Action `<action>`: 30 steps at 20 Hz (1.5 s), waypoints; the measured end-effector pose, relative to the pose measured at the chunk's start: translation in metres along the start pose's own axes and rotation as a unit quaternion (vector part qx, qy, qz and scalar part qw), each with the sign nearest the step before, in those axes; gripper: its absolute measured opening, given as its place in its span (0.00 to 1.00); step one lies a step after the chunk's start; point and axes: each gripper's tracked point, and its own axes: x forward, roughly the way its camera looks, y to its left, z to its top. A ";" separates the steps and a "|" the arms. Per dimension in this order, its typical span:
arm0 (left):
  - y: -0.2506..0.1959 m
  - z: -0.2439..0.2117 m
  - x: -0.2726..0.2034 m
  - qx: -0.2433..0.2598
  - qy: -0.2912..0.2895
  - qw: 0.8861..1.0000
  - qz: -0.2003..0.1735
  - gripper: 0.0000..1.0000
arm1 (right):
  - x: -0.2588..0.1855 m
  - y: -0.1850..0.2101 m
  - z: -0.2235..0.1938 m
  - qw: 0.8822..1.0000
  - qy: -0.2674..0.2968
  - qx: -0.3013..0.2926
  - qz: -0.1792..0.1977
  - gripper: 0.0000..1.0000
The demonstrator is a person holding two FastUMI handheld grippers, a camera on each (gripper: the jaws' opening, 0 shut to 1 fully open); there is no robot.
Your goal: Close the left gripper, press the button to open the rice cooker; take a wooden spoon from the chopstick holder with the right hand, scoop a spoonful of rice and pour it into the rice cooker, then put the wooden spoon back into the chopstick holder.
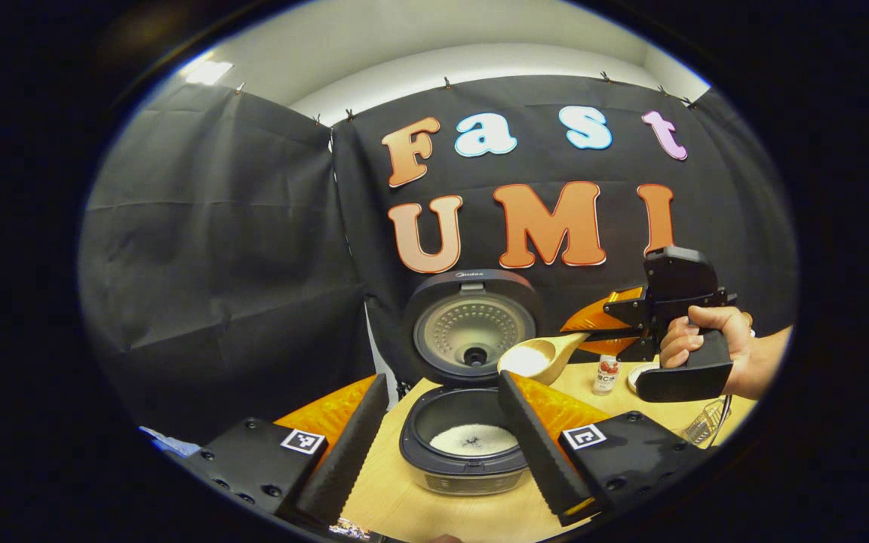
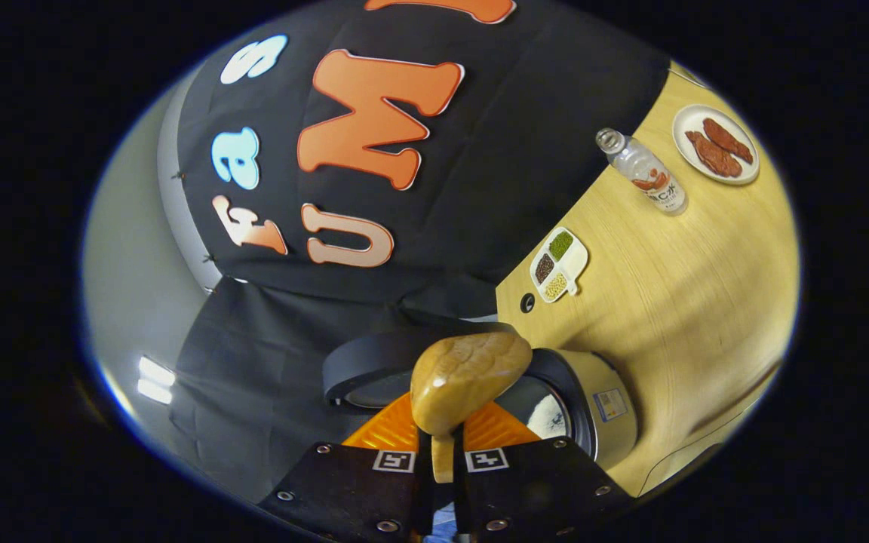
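Booth: black cloth wall behind a light wooden table (image 1: 397,490), seen in the left gripper view.
Rice cooker (image 1: 465,445): on the table, lid (image 1: 472,326) standing open behind the pot, white rice in the pot.
Left gripper (image 1: 442,445): fingers spread wide, one on each side of the rice cooker, holding nothing.
Wooden spoon (image 1: 536,360): above the rice cooker's right rim, bowl full of white rice, handle running right into the right gripper (image 1: 593,326).
Hand (image 1: 706,343): wrapped round the right gripper's handle, right of the rice cooker.
Small bottle (image 1: 606,375): on the table, right of the rice cooker.

Right gripper view, tilted: table (image 2: 706,302) at right, cloth wall at left.
Right gripper (image 2: 442,460): pinching the wooden spoon (image 2: 468,381) by its handle.
Rice cooker (image 2: 585,407): just beyond the spoon, open lid (image 2: 374,362) left.
Bottle (image 2: 646,175), divided dish (image 2: 559,264), plate (image 2: 715,145): beyond the rice cooker.
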 end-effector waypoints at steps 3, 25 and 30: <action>0.008 -0.007 0.005 0.000 0.010 1.000 0.001 1.00 | 0.015 -0.002 -0.008 0.998 -0.006 -0.056 -0.027 0.10; 0.037 -0.028 0.014 -0.009 0.046 0.998 0.039 0.90 | 0.028 0.065 -0.008 0.925 -0.087 -0.369 -0.034 0.10; 0.031 -0.028 0.011 -0.005 0.048 0.998 0.040 1.00 | 0.025 0.077 -0.014 0.902 -0.093 -0.422 -0.017 0.10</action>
